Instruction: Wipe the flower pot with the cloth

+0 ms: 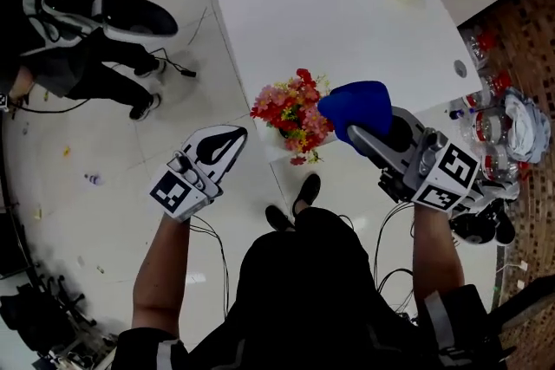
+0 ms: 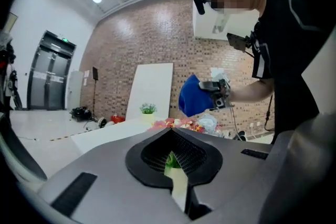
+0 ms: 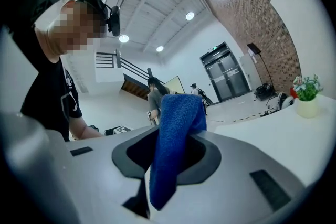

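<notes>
Your right gripper [image 1: 354, 133] is clamped on the blue cloth [image 1: 355, 104]. Your left gripper [image 1: 227, 143] has its jaws together, empty. The flower pot [image 1: 291, 119] stands unsteadied at the table [image 1: 347, 22] edge, so wiping pressure may well topple it.

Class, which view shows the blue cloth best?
The right gripper view: the cloth fills the centre, pinched in the right gripper. The head view shows it bunched from above; the left gripper view, small and distant.
</notes>
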### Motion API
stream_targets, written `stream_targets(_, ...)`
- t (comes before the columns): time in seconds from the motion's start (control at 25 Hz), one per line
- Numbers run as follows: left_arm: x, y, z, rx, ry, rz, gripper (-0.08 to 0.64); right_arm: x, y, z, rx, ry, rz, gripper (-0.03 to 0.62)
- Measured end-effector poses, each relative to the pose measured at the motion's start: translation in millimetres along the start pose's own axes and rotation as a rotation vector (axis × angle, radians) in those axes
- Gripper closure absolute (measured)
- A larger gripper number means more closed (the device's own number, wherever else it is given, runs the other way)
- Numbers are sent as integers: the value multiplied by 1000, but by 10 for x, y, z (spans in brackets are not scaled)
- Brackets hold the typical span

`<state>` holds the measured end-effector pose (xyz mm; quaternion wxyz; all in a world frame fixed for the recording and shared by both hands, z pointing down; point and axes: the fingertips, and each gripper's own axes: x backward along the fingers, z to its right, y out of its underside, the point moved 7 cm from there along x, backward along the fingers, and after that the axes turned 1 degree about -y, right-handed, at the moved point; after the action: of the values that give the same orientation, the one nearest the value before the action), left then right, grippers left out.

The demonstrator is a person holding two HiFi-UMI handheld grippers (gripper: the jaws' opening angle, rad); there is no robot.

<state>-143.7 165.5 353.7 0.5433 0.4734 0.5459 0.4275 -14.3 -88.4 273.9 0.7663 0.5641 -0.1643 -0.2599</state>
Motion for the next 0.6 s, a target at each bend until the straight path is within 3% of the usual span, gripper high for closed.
stream_targets(0.28, -370, -94, -388, -63, 149, -91, 560, 126, -125, 229, 18, 89, 57, 514)
stream_targets(0.44, -426, -153, -566, -84, 212, -96, 560, 103, -117, 182, -1, 146, 84, 514)
stream_targets(0.6, -382, -99, -889, -103, 323, -85, 560, -93, -89, 30, -2, 258, 104, 513)
